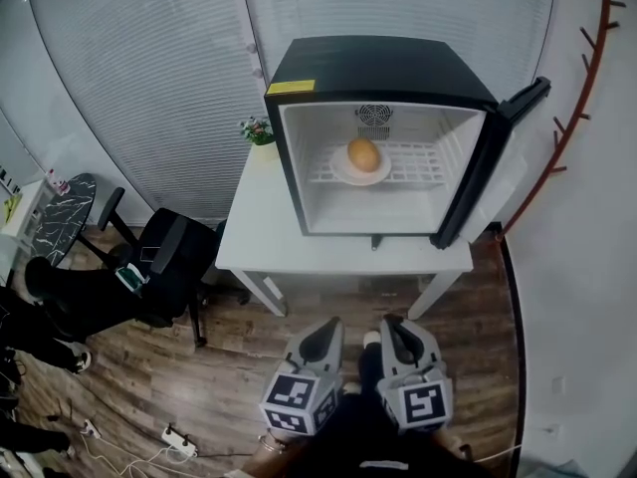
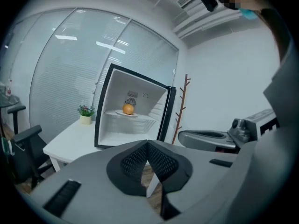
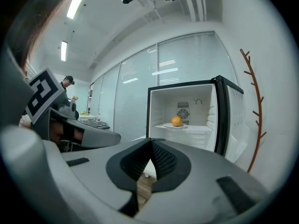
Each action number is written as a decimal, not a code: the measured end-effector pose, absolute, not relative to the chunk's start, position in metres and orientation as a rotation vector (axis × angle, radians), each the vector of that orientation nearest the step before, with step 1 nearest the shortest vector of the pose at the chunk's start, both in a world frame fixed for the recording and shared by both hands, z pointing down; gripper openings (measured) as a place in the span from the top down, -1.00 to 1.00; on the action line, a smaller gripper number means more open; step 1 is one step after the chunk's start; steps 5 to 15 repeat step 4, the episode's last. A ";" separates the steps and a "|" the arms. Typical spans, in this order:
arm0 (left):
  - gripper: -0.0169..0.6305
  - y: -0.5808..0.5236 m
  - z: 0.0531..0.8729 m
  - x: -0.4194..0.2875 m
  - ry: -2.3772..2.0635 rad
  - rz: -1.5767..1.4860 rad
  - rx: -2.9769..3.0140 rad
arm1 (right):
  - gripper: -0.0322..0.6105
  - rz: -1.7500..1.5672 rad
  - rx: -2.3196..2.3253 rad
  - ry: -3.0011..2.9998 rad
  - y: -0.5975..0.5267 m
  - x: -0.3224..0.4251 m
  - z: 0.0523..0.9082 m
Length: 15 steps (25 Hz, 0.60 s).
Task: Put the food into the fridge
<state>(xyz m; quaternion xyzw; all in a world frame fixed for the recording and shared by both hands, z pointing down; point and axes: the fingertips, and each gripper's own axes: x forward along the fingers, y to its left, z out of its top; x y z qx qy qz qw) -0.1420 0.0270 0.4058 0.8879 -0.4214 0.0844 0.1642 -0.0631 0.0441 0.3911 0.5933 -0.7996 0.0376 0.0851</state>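
A small black fridge (image 1: 299, 73) stands open on a white table (image 1: 261, 229), its door (image 1: 493, 157) swung out to the right. Inside, an orange (image 1: 363, 154) rests on a white plate (image 1: 339, 172) on the wire shelf. The same orange (image 2: 128, 108) shows in the left gripper view, and the orange (image 3: 176, 121) in the right gripper view. My left gripper (image 1: 326, 333) and right gripper (image 1: 392, 329) hang side by side low in front of the table, well short of the fridge. Both are shut, with nothing held.
A small potted plant (image 1: 258, 130) sits at the table's back left corner. A black office chair (image 1: 164, 257) stands left of the table. A red-brown coat rack (image 1: 577, 88) rises on the right wall. A power strip (image 1: 177, 437) and cables lie on the wood floor.
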 end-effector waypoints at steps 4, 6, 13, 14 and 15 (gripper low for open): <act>0.97 0.026 0.405 -0.145 -1.235 0.279 2.548 | 0.92 0.098 1.766 -2.399 0.041 -0.067 0.388; 0.97 0.026 0.405 -0.145 -1.235 0.279 2.548 | 0.92 0.098 1.766 -2.399 0.041 -0.067 0.388; 0.97 0.026 0.405 -0.145 -1.235 0.279 2.548 | 0.92 0.098 1.766 -2.399 0.041 -0.067 0.388; 0.97 0.026 0.405 -0.145 -1.235 0.279 2.548 | 0.92 0.098 1.766 -2.399 0.041 -0.067 0.388; 0.97 0.026 0.405 -0.145 -1.235 0.279 2.548 | 0.92 0.098 1.766 -2.399 0.041 -0.067 0.388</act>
